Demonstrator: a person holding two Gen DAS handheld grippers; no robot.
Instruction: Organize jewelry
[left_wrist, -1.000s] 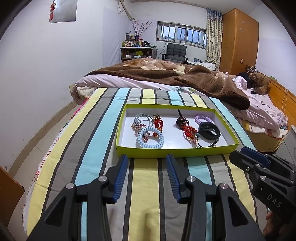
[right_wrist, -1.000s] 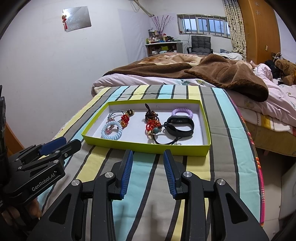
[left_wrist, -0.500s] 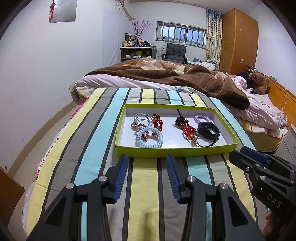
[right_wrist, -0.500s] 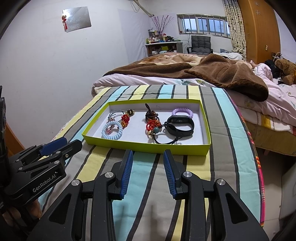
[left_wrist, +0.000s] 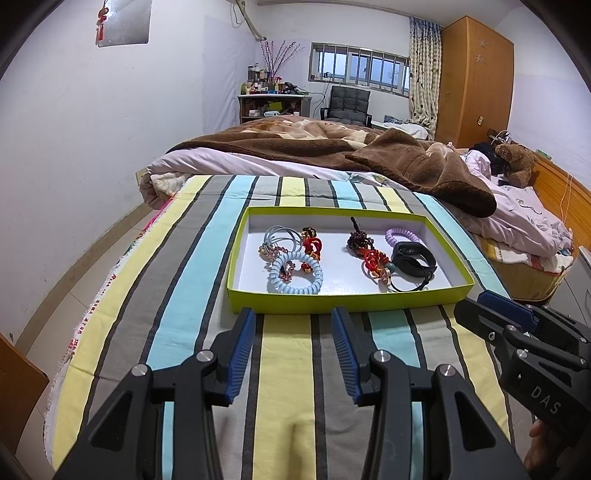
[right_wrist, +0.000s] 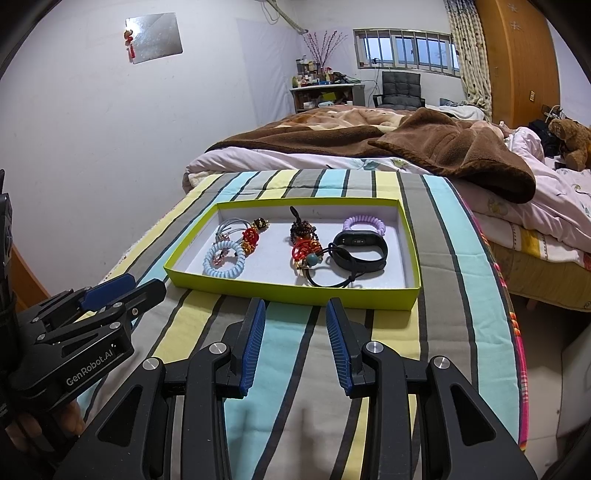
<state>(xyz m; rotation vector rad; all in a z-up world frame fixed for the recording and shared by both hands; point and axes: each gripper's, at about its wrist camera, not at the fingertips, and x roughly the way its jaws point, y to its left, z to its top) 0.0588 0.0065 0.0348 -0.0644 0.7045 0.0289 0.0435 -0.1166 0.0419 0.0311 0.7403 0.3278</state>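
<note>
A shallow lime-green tray (left_wrist: 343, 302) (right_wrist: 291, 290) lies on the striped bedspread. In it lie a pale blue coil band (left_wrist: 294, 274) (right_wrist: 224, 259), thin blue hair ties (left_wrist: 277, 234), red knot charms (left_wrist: 313, 245) (right_wrist: 305, 249), a dark beaded charm (left_wrist: 359, 240), a purple coil band (left_wrist: 403, 235) (right_wrist: 364, 224) and a black wristband (left_wrist: 413, 256) (right_wrist: 360, 249). My left gripper (left_wrist: 293, 349) is open and empty, just short of the tray's near edge. My right gripper (right_wrist: 295, 345) is open and empty too, beside it at the same edge.
The striped bedspread (left_wrist: 184, 280) drops off at its left edge (left_wrist: 96, 302) and, in the right wrist view, at its right edge (right_wrist: 509, 317). A brown blanket (left_wrist: 332, 155) is piled beyond the tray. A teddy bear (left_wrist: 517, 158) sits far right.
Both views shifted very slightly; the tray sits marginally closer. Both grippers stay open and empty.
</note>
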